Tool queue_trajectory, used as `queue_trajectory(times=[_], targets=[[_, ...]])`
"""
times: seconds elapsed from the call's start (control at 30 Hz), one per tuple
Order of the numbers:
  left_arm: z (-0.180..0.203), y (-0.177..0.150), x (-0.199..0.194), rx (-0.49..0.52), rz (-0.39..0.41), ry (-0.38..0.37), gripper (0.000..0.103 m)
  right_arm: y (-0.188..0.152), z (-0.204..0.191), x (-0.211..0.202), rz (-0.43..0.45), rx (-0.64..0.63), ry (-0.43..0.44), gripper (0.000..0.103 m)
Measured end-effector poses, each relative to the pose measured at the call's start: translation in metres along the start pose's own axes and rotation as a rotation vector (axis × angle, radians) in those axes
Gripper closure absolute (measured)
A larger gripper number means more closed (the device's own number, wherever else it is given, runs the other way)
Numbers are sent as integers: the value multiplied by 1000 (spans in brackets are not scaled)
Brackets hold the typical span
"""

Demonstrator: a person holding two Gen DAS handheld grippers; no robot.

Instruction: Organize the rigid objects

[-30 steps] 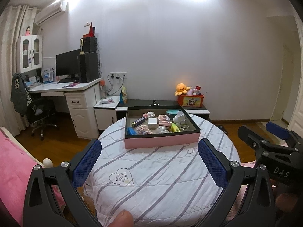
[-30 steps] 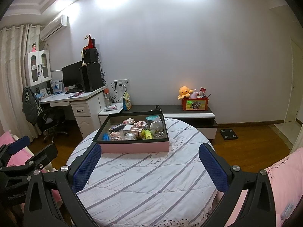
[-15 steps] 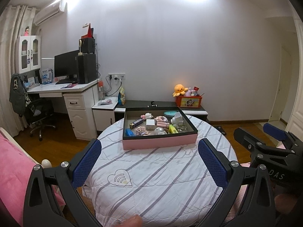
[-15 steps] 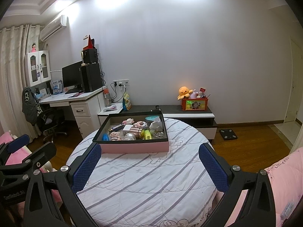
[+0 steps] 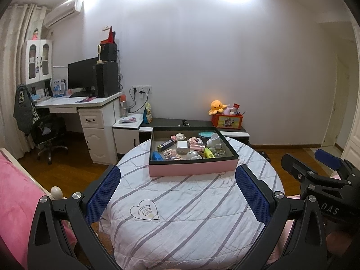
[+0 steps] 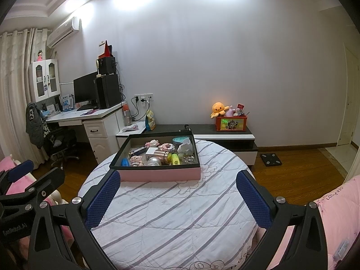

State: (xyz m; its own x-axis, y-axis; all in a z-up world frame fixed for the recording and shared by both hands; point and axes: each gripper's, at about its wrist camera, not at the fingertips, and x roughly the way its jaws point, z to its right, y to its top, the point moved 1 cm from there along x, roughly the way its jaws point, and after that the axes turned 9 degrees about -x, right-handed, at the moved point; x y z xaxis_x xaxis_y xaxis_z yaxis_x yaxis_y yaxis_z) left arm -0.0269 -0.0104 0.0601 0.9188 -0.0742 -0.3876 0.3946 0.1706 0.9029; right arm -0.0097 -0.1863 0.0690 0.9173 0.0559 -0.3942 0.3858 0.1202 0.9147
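Round table [image 5: 180, 220] under striped cloth; pink-sided tray [image 5: 193, 168] at its far side, crowded with small items. Left gripper [image 5: 177, 191] and right gripper [image 6: 177, 192] both spread wide, empty, well short. Advise: approach level, single out one edge piece.

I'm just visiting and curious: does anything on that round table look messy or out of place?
Only the contents of the pink box look untidy: small items lie jumbled together, a yellow tube and a rose-gold cylinder on their sides. The box sits flat on the striped cloth; nothing has spilled.
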Motion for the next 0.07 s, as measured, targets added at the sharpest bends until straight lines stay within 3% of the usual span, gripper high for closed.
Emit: queue_trajectory(times=[0.07], targets=[[0, 0, 0, -1, 4, -12, 0, 0, 0, 0, 0, -1, -1, 0]])
